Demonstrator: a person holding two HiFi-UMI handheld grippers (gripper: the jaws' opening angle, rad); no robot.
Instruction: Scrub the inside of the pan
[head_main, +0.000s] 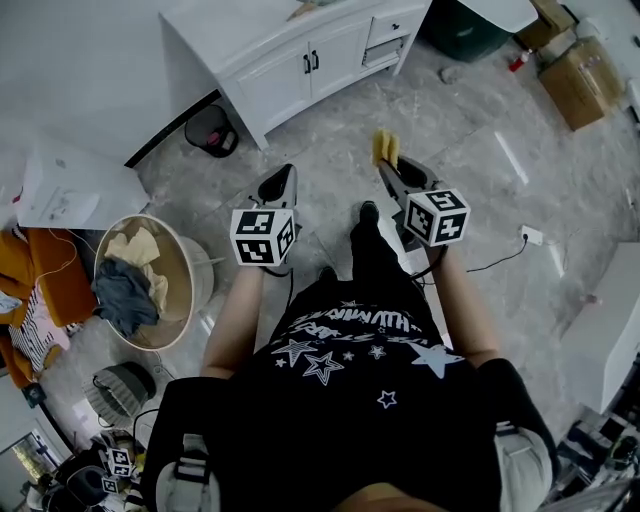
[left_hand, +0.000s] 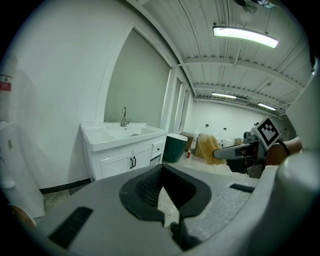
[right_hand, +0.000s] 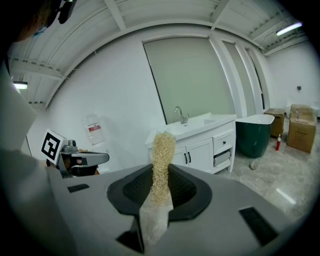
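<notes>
No pan shows in any view. My right gripper is shut on a yellow mesh scrub pad, which sticks out past its tips. In the right gripper view the scrub pad stands upright, pinched between the dark pads of the right gripper. My left gripper is held level beside it, shut with nothing in it. In the left gripper view the left gripper has its pads together, and the right gripper with the scrub pad shows at the right. Both point out over the grey floor.
A white sink cabinet with a tap stands ahead. A black waste bin sits at its left, and a dark green tub and cardboard boxes at its right. A round laundry basket is at my left. A cable and socket lie on the floor.
</notes>
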